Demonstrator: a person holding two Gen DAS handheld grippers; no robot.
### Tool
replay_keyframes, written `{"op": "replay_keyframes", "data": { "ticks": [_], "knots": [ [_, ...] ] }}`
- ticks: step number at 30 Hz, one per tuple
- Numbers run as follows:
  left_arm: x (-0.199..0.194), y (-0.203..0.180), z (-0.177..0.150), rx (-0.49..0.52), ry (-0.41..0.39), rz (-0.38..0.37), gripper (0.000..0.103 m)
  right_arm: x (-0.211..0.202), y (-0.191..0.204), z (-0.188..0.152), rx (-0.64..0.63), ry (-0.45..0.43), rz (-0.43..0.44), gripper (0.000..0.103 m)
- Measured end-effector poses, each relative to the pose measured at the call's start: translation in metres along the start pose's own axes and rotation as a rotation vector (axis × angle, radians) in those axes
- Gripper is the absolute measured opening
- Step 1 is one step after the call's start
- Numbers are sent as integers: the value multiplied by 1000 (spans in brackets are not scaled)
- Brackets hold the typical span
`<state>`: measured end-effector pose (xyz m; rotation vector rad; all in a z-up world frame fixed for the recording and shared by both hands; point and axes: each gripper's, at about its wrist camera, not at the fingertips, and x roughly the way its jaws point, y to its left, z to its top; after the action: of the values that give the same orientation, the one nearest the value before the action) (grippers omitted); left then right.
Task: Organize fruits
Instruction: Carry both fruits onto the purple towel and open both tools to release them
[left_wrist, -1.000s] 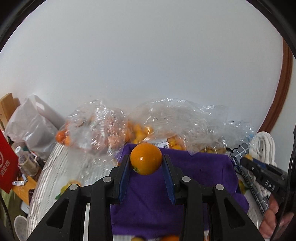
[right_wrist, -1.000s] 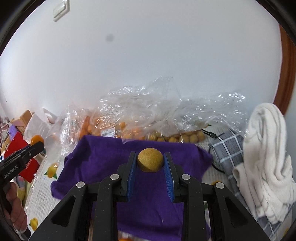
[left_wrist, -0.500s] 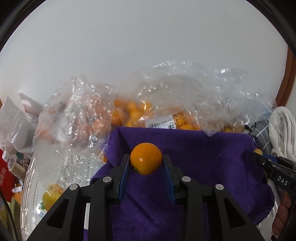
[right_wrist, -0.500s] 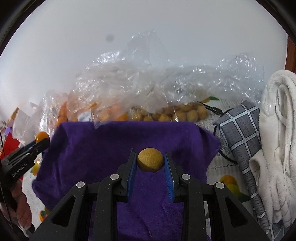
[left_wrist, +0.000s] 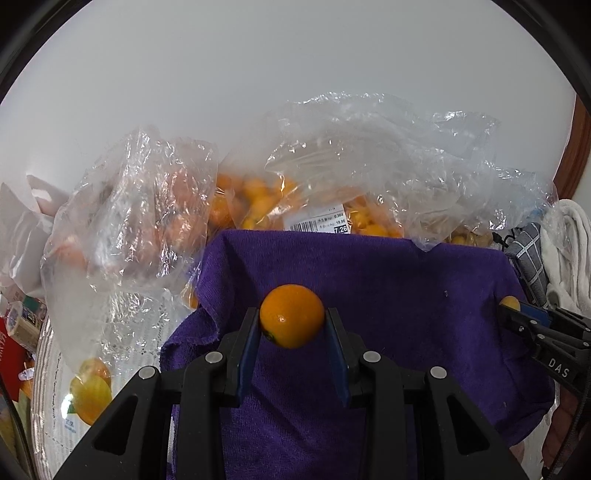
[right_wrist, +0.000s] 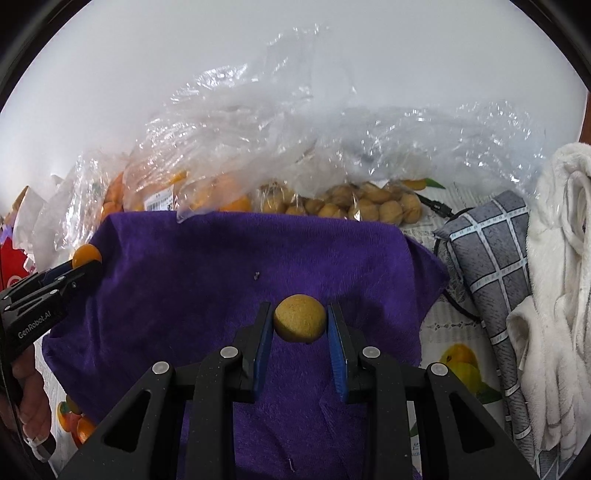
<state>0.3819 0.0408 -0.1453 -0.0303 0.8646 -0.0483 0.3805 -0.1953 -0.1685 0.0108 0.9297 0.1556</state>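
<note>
A white towel (right_wrist: 557, 280) lies bunched at the far right, and a grey cloth with a pale grid pattern (right_wrist: 487, 258) sits just beside it, touching its edge. A black cable (right_wrist: 439, 210) runs out from behind the grey cloth. The counter wears a white covering printed with little fruit pictures (right_wrist: 460, 363). Over on the left there is a white plastic bag (left_wrist: 22, 225), a small roll of something (left_wrist: 22, 325) and a red item with white lettering (left_wrist: 9, 354). A plain white wall (left_wrist: 258, 66) stands behind it all.

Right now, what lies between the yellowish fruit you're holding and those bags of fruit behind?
Only purple cloth, seen from the right wrist, between the yellowish fruit and the plastic bags.
</note>
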Motion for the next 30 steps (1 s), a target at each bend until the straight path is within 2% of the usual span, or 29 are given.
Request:
{"op": "replay_keyframes", "data": {
  "ticks": [9, 20, 24, 26, 28, 29, 30],
  "knots": [
    [12, -6, -6, 26, 54, -6, 33, 22, 0, -8, -14, 74, -15, 29],
    [22, -19, -12, 59, 96, 3, 33, 22, 1, -9, -29, 75, -24, 31],
    [25, -23, -14, 72, 111, 11, 33, 18, 4, -6, -29, 67, -24, 53],
    [26, -25, -15, 75, 117, 10, 33, 15, 4, -5, -31, 62, -19, 54],
    [26, -26, -13, 79, 128, 8, 35, 12, 6, -4, -37, 56, -22, 61],
    [25, -27, -13, 82, 127, -1, 39, 10, 7, -3, -40, 48, -26, 64],
    [23, -28, -12, 83, 123, -8, 50, 8, 8, -3, -42, 37, -32, 68]
  ]
}}
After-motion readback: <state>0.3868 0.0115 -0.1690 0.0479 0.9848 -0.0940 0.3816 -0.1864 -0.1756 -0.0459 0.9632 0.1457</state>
